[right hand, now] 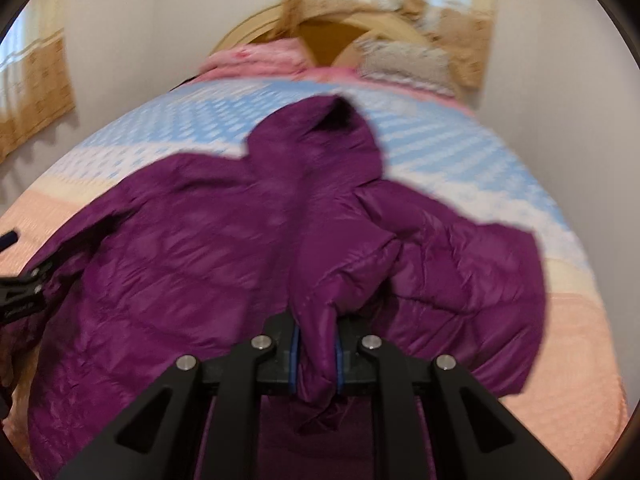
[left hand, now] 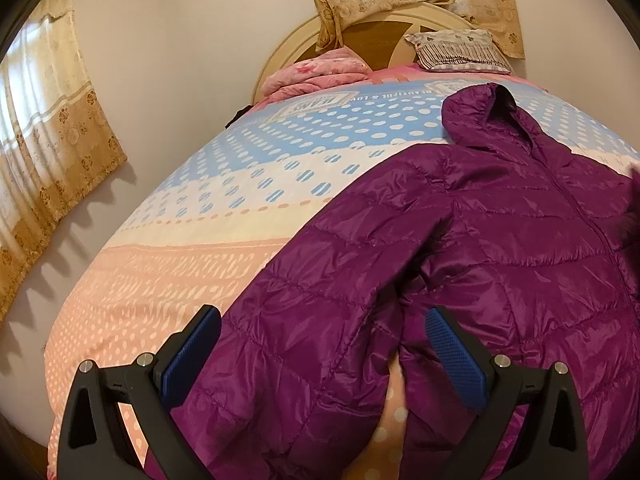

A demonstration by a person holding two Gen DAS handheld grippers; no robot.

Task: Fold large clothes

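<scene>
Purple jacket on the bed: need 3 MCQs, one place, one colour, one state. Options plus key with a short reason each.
1. Where does the jacket's hood point?
A. toward the headboard
B. toward the foot of the bed
C. it hangs off the bed's side

2. What colour are the pads on the left tongs?
A. red
B. blue
C. white

3. What are the right tongs doing?
A. open over bare bedspread
B. shut on a pillow
C. shut on the jacket's sleeve

Key:
1 A: the hood lies on the jacket's far side, nearest the headboard and the pillow.
2 B: both textured pads are blue in the left wrist view.
3 C: a bunched purple sleeve sits pinched between the close-set pads in the right wrist view.
</scene>
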